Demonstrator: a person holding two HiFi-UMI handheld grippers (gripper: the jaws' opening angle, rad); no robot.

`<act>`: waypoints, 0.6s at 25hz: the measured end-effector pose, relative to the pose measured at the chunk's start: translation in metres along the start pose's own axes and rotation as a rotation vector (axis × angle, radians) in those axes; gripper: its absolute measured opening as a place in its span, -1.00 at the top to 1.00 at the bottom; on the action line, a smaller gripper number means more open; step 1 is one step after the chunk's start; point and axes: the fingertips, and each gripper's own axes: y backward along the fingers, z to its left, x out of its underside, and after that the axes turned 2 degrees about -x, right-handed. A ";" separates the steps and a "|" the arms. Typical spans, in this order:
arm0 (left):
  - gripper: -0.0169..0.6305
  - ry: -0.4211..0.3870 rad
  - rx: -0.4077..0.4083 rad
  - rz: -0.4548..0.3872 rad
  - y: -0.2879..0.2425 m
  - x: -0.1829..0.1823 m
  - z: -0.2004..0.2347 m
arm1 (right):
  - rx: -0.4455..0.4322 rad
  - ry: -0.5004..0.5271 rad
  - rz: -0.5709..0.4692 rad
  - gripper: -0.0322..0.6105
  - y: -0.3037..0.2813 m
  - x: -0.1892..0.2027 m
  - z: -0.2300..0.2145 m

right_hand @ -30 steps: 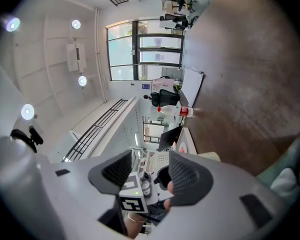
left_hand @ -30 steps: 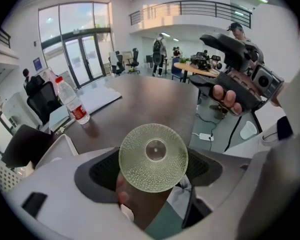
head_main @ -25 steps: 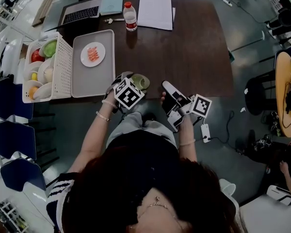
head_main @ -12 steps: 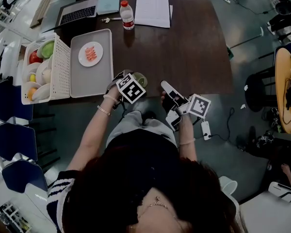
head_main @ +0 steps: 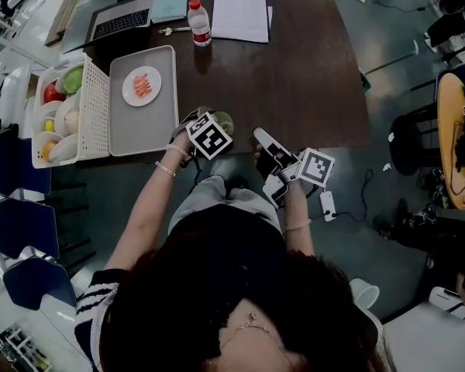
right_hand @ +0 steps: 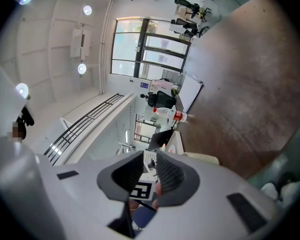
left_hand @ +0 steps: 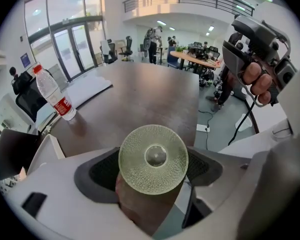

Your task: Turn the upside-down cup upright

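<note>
The cup is pale green, bumpy glass. In the left gripper view its round base faces the camera, with a dark pad pressed against each side. My left gripper is shut on the cup and points steeply down at the front edge of the brown table. My right gripper hovers level just to the right of it. Its jaws have just been closing and now stand a narrow gap apart with nothing between them.
A white tray with a small plate of pink food lies left of the cup. A basket of fruit sits beside the tray. A water bottle, a laptop and papers lie at the far side.
The left gripper with the cup has shifted slightly farther over the table's front edge and lower. The right gripper has stayed where it was.
</note>
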 end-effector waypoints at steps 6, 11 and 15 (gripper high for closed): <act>-0.27 0.003 -0.010 -0.048 -0.002 -0.008 -0.001 | 0.000 -0.009 0.003 0.64 0.000 0.000 0.002; -0.27 0.003 -0.050 -0.081 -0.003 -0.011 0.000 | -0.001 -0.013 -0.002 0.64 0.002 -0.001 0.003; -0.27 -0.029 -0.092 -0.096 -0.004 -0.010 0.002 | -0.008 -0.013 -0.003 0.65 0.002 0.000 0.003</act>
